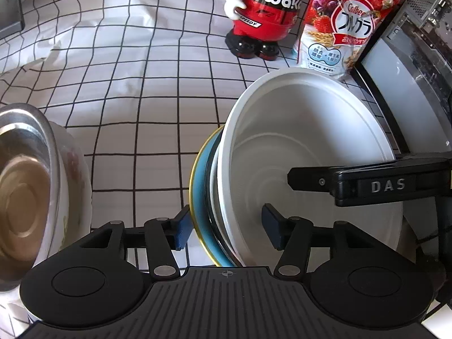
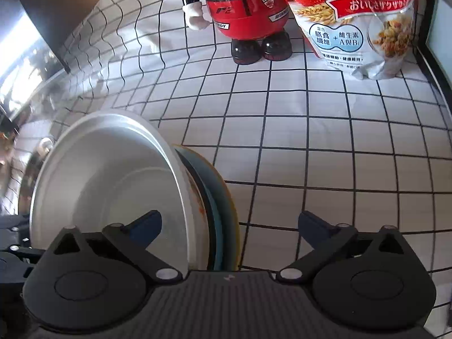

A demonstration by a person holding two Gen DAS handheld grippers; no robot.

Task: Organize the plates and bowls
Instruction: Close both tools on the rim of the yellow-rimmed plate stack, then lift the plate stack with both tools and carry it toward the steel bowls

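1. Far left, left wrist view: steel bowl [image 1: 25, 186] nested in a white bowl with a floral rim [image 1: 76, 197], resting on the gridded cloth [image 1: 141, 99] over the desk. Counted as one pile already made.
2. Left tongs [image 1: 226, 226]: spread, blue pads on either side of the stack's near edge, a gap showing at each pad, so no pinch. Nothing held.
3. Centre: plate stack with white plate [image 1: 305, 147] on top, a thin white one and a dark rim under it, teal plate with a yellow edge [image 1: 202, 186] at the bottom. Seen steeply from the near side; appears to lie flat on the cloth, not certain.
4. Right tongs [image 2: 230, 227]: spread very wide, straddling the stack's rim in the right wrist view, left pad over the white plate [image 2: 113, 180], right pad over bare cloth well clear of the teal plate [image 2: 223, 212]. Nothing held. One black finger marked DAS [image 1: 367, 186] crossing the white plate in the left wrist view.
5. Far right, not task items: red mascot figure [image 1: 262, 14], granola bag [image 1: 344, 25], dark frame at the right edge.
6. Progress, as a judgement: plates grouped, bowls grouped, both tongs released. Looks close to finished; left to do, at most, squaring up the piles and pulling away.
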